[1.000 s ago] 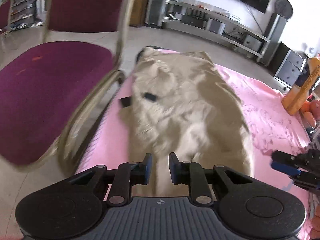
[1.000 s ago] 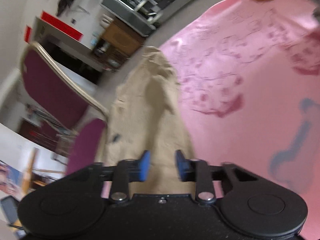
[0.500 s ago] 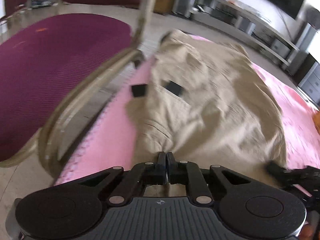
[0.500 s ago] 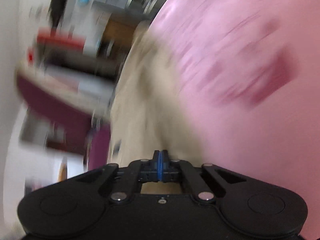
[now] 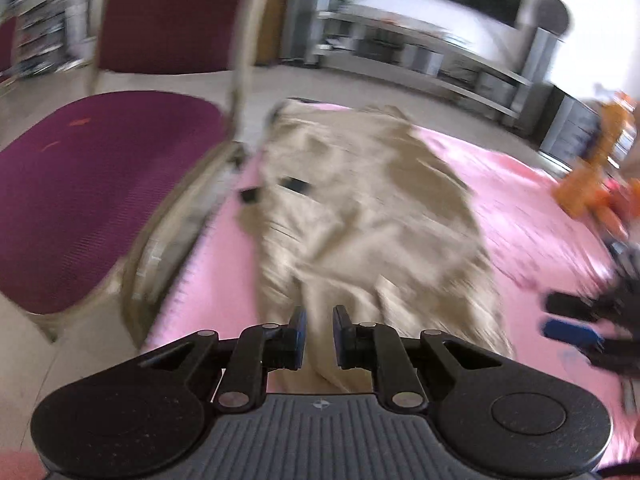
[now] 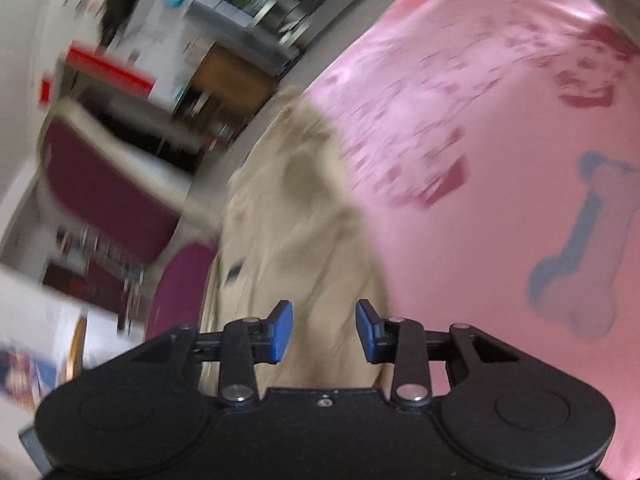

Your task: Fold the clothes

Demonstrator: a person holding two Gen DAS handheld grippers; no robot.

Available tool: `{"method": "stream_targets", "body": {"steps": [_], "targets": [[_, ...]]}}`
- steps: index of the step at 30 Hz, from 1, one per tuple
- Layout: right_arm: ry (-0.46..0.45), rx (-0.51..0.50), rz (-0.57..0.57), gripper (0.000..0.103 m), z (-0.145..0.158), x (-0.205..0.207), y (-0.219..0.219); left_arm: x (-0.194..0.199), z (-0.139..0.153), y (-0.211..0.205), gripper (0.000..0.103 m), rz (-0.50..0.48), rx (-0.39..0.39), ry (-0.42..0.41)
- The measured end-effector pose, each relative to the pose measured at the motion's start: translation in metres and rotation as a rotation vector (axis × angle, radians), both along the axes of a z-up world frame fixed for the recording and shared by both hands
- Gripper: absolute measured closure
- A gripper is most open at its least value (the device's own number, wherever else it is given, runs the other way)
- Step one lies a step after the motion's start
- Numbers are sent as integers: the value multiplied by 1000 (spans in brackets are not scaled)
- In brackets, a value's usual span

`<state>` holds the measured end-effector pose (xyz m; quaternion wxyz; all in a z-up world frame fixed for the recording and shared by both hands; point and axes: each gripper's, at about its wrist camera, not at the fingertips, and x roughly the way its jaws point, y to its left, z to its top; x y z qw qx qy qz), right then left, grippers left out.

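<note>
Pink printed cloth (image 5: pixel 520 200) over the table; crumpled beige garment (image 5: pixel 360 216) along its left edge, blurred orange objects (image 5: pixel 588 184) at the far right corner

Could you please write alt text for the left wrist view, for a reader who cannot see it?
The left gripper, jaws open, sits at the near end of a rumpled beige garment lying on a pink tablecloth. A maroon chair stands to the left; the right gripper, also open, enters at the right edge. The image is motion-blurred.
</note>
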<state>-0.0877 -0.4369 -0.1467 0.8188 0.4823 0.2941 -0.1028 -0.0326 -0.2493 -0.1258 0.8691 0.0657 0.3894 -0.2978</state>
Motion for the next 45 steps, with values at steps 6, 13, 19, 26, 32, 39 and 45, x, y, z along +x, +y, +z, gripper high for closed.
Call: {"method": "stream_targets", "body": {"steps": [6, 13, 19, 26, 32, 39, 45], "targets": [[93, -123, 186, 69, -4, 25, 55, -18, -21, -18, 92, -100, 165, -9], [191, -148, 296, 68, -4, 10, 68, -43, -16, -2, 97, -138, 229, -6], [149, -249, 231, 50, 27, -27, 67, -49, 8, 21, 89, -97, 85, -18], [84, -127, 226, 81, -3, -25, 60, -40, -10, 0, 90, -130, 65, 27], [142, -205, 286, 94, -13, -15, 70, -42, -22, -3, 90, -142, 140, 52], [52, -121, 237, 65, -1, -32, 59, -34, -1, 27, 66, -70, 3, 112], [-15, -39, 154, 46, 14, -53, 41, -7, -2, 55, 44, 37, -166, 329]]}}
